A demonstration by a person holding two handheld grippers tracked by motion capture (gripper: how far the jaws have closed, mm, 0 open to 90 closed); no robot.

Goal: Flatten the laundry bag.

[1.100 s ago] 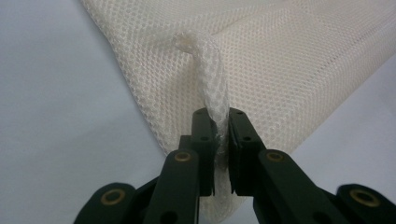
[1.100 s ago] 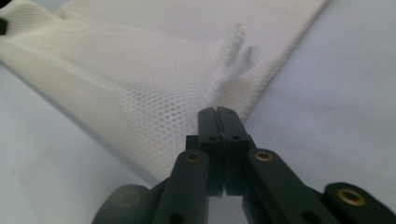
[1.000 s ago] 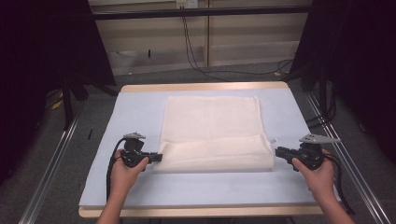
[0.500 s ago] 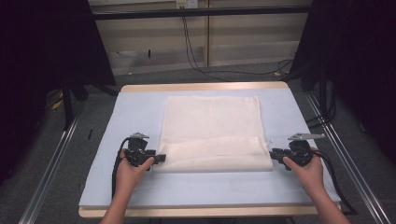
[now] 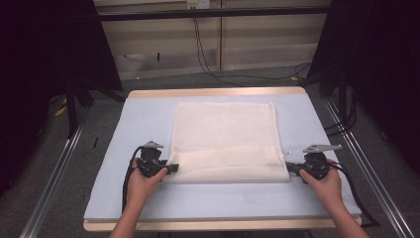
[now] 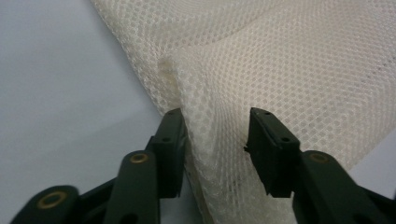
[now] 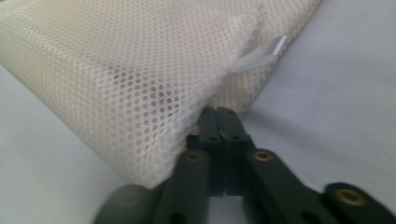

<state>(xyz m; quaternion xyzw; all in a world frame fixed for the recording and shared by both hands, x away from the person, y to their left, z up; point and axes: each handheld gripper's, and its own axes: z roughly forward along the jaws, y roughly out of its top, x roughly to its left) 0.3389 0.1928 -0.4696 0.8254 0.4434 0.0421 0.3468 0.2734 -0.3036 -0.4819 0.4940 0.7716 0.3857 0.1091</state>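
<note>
The left gripper has just been closing, its jaws apart with a fold of the mesh cloth between them. The right gripper has its jaws together at the cloth's near corner, perhaps pinching its edge.

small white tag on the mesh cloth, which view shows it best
The right gripper view: the small white tag sticks out large from the cream mesh cloth. The high view shows a speck; the left gripper view shows mesh alone.
</note>
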